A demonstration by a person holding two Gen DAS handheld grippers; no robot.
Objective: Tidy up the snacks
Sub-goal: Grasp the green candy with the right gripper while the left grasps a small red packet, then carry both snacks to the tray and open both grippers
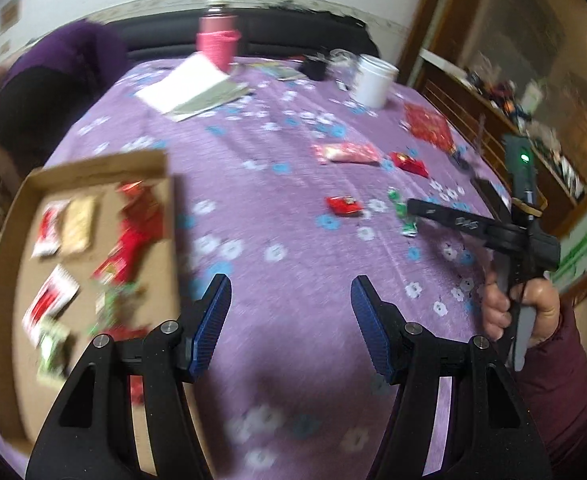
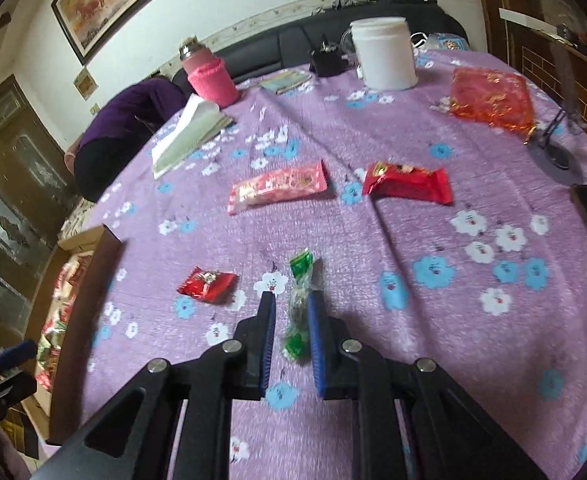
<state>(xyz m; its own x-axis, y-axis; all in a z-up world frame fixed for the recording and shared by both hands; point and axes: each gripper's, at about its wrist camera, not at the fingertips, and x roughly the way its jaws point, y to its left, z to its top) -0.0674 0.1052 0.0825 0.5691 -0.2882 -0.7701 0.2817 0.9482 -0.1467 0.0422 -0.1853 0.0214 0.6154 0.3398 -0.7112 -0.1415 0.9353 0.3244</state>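
Observation:
My left gripper (image 1: 290, 284) hangs open and empty over the purple cloth, just right of the cardboard tray (image 1: 93, 164), which holds several snack packets. My right gripper (image 2: 289, 298) is shut on a green snack packet (image 2: 299, 308), which sits lengthwise between its blue pads just above the table. The left wrist view shows that gripper (image 1: 410, 205) at right, held by a hand, with the green packet (image 1: 403, 216) at its tip. Loose on the cloth lie a small red packet (image 2: 207, 284), a pink packet (image 2: 277, 186) and a larger red packet (image 2: 407, 182).
At the far side stand a white jar (image 2: 385, 56), a pink bottle (image 2: 211, 80), papers (image 2: 189, 132) and a red mesh bag (image 2: 489, 98). A black stand (image 2: 553, 156) is at right. A person in purple (image 2: 129, 120) leans at the far left.

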